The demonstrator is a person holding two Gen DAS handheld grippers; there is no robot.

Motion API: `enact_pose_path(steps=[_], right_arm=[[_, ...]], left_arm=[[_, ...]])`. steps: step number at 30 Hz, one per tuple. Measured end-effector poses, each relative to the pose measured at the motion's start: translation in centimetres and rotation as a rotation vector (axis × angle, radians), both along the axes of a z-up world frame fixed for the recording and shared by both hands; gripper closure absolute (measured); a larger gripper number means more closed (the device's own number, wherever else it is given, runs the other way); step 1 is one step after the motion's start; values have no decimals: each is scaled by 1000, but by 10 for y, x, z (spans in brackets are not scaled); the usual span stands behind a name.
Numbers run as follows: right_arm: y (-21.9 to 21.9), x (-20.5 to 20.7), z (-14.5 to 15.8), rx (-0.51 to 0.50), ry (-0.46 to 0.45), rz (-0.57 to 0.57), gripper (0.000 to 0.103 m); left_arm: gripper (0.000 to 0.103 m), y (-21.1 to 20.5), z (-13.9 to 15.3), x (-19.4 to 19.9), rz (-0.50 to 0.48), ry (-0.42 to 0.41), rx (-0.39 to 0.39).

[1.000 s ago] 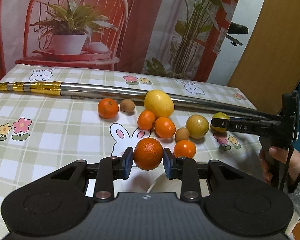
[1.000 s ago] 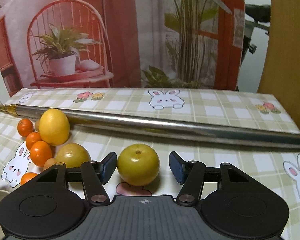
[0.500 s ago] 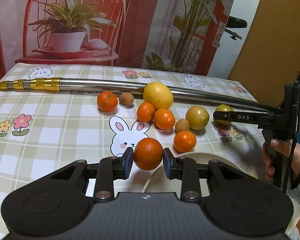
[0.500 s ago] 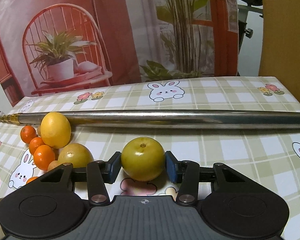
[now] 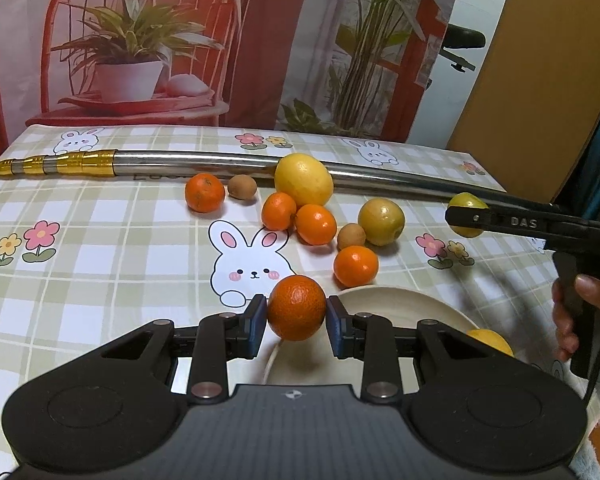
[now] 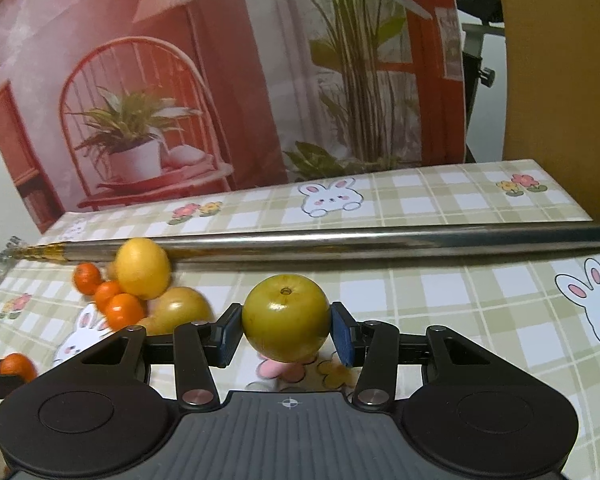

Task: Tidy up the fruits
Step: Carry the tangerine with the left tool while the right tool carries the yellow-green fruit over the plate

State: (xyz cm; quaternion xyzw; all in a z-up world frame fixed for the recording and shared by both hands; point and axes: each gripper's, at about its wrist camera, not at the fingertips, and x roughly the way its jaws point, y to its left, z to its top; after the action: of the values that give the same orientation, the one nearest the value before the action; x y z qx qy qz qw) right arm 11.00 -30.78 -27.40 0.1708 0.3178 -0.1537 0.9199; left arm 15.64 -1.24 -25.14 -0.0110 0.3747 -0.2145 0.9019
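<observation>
Left tool (image 5: 297, 317): round orange mandarin (image 5: 296, 306) is clamped.
Right tool (image 6: 286, 328): round yellow-green fruit (image 6: 286, 317) is gripped.
Risk: smooth fruit may be squeezed out, rolling toward 12 o'clock.

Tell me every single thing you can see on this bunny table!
small oranges: four, orange, loose on tablecloth
held orange: one, orange, in left tongs
big yellow fruit: one, yellow, against pole
yellow-green fruits: two; one on cloth, one in right tongs
brown fruits: two, brown, among the oranges
plate: one, cream, near edge, yellow fruit on it
pole: one, silver with gold end, across table
tablecloth: one, green-white checks
hand: one, on right tongs' handle
left tongs: one, black, shut on held orange
right tongs: one, black, jaws just closed on a yellow-green fruit
</observation>
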Motion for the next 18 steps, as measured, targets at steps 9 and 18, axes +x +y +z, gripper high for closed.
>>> enact_pose_path(steps=[9,18], right_arm=[[28,-17,22,22,-33,67,60],[70,-19,26,36,-5,180,60]], left_arm=[[69,-2,3,-14,-33,-5,-5],[69,-4,-3,-27,-43,25,12]])
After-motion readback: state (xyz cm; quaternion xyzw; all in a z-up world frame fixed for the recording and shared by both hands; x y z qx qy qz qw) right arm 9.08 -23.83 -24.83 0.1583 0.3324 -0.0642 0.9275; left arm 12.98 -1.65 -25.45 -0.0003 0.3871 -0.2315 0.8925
